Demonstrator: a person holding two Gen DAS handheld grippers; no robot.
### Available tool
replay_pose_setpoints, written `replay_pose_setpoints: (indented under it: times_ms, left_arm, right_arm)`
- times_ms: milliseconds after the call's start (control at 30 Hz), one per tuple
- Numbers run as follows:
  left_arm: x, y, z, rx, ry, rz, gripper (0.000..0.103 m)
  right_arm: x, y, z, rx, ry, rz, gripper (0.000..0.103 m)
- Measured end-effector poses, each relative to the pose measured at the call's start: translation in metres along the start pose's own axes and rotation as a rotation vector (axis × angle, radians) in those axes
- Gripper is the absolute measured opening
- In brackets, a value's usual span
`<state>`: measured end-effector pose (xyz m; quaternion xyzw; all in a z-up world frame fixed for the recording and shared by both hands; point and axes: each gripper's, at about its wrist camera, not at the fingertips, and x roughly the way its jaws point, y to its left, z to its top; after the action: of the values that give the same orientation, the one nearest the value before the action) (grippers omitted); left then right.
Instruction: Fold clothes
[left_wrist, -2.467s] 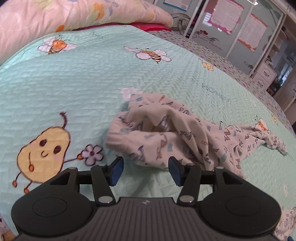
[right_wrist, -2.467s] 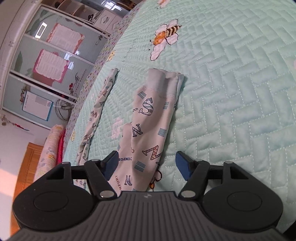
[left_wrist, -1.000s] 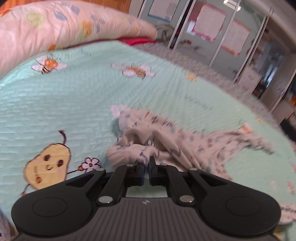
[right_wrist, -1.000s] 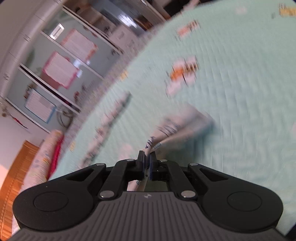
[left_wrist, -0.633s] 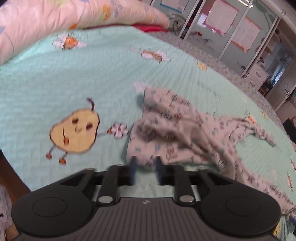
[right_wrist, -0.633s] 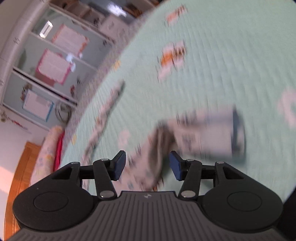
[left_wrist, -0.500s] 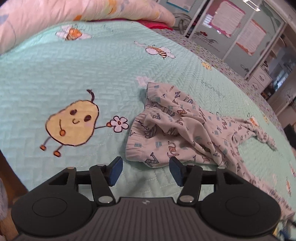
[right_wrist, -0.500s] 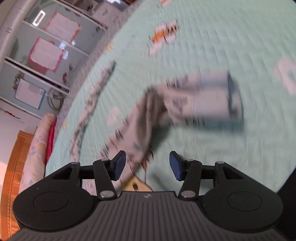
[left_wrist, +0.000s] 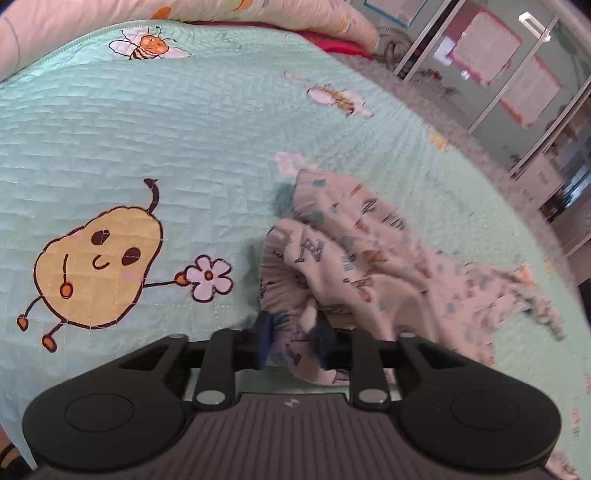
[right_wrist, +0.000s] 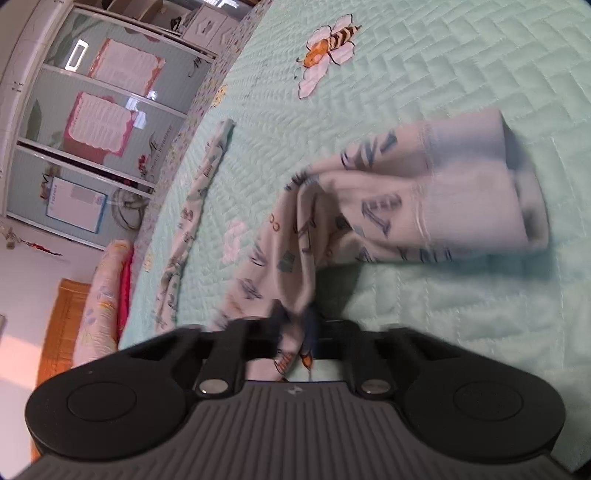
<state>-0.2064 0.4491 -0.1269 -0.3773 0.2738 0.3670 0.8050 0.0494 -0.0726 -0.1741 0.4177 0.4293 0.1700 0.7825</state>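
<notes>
Pale pyjama pants (left_wrist: 354, 251) printed with letters lie crumpled on a mint quilted bedspread (left_wrist: 147, 129). The elastic waistband end lies nearest my left gripper (left_wrist: 292, 341), whose fingers are drawn in on a fold of that edge. In the right wrist view, one trouser leg (right_wrist: 424, 192) bends over, its plain cuff lying to the right. My right gripper (right_wrist: 295, 325) is shut on that leg's cloth, which rises into the fingers. The other leg (right_wrist: 199, 184) stretches away to the left, flat on the bedspread (right_wrist: 461, 314).
A floral pillow (left_wrist: 74, 22) lies along the head of the bed. A pear figure (left_wrist: 96, 269) and bees are printed on the spread. Glass wardrobe doors (right_wrist: 99, 110) with pink posters stand beyond the far side of the bed.
Half a second ago both grippers stood open just short of the pants. Both have since moved in and shut on the cloth, the left at the waistband, the right on the leg.
</notes>
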Motion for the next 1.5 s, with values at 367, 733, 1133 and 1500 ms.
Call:
replay_pose_setpoints:
  times_ms: [367, 733, 1133, 1500]
  left_arm:
    - [-0.052, -0.027, 0.018, 0.128, -0.126, -0.046, 0.014]
    - [-0.020, 0.022, -0.016, 0.015, -0.020, -0.064, 0.058]
    - [-0.013, 0.009, -0.015, 0.028, -0.037, -0.041, 0.017]
    - [-0.035, 0.017, -0.037, 0.061, -0.076, -0.115, 0.039]
  right_arm:
    - [0.017, 0.111, 0.104, 0.000, -0.110, 0.031, 0.071]
    - [-0.010, 0.036, -0.008, -0.183, -0.054, -0.089, 0.063]
    - [0.051, 0.086, -0.033, -0.612, -0.062, -0.242, 0.004]
    - [0.012, 0.071, 0.013, -0.394, -0.235, -0.152, 0.067]
